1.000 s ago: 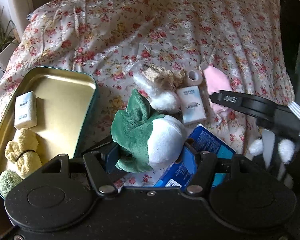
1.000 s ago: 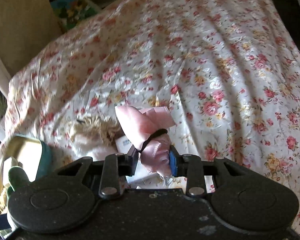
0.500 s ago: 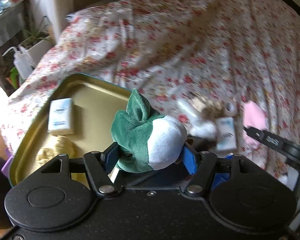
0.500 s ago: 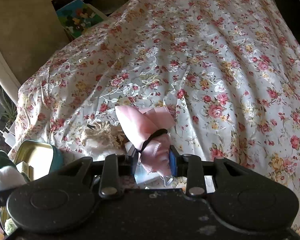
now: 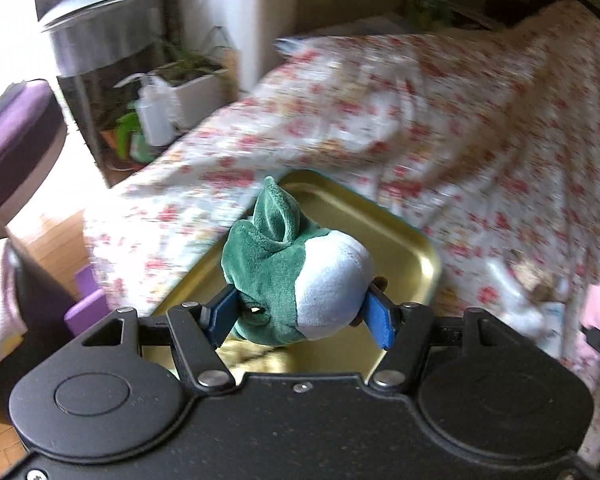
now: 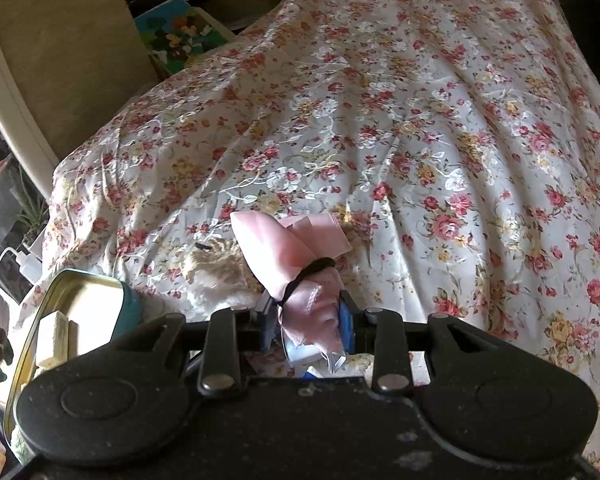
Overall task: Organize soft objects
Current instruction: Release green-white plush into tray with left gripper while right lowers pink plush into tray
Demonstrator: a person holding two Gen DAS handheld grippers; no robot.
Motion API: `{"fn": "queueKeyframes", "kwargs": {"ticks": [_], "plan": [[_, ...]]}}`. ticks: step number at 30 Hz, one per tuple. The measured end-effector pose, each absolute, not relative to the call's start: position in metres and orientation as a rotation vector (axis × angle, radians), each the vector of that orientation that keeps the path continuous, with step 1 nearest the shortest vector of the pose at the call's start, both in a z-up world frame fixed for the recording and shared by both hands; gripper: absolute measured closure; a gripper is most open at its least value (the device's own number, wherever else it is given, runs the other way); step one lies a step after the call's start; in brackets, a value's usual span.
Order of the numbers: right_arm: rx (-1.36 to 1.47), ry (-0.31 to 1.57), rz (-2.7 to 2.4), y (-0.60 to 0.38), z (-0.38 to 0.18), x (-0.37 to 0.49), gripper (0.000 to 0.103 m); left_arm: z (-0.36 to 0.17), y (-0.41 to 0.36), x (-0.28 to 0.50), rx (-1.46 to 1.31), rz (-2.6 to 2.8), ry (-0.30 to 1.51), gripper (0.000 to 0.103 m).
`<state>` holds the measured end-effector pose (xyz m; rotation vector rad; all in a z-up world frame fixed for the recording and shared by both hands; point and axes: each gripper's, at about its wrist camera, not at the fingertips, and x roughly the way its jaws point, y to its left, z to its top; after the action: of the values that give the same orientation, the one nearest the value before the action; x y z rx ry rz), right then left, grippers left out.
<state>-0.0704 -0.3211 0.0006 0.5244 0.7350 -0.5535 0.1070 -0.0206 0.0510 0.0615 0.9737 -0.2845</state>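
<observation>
left tongs (image 5: 302, 314): clamped on green-white plush (image 5: 296, 276), seemingly above gold tin (image 5: 404, 236) | right tongs (image 6: 308, 322): closed on pink cloth bundle (image 6: 296, 256)

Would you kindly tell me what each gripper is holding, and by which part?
Left gripper: green and white plush toy, clamped across its round body. Right gripper: pink cloth bundle, gripped at its lower end, below the black band.

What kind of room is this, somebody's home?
Most likely a lived-in home, perhaps a bedroom or sitting room: a floral sheet draped over broad furniture, potted plants by a bright window, and a gold tin tray for soft toys.
</observation>
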Motion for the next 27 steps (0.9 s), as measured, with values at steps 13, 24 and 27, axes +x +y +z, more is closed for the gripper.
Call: {"fn": "queueKeyframes", "kwargs": {"ticks": [13, 24, 27], "plan": [[0.397, 0.753, -0.345, -0.248, 0.022, -0.045, 0.072, 0.037, 0.026, 0.128, 0.048, -0.155, 1.025, 0.042], [0.345, 0.79, -0.183, -0.176, 0.054, 0.014, 0.072, 0.031, 0.029, 0.131, 0.028, -0.155, 1.072, 0.041], [0.316, 0.778, -0.161, -0.161, 0.066, 0.029, 0.071, 0.03, 0.028, 0.132, 0.036, -0.146, 1.07, 0.041]]}}
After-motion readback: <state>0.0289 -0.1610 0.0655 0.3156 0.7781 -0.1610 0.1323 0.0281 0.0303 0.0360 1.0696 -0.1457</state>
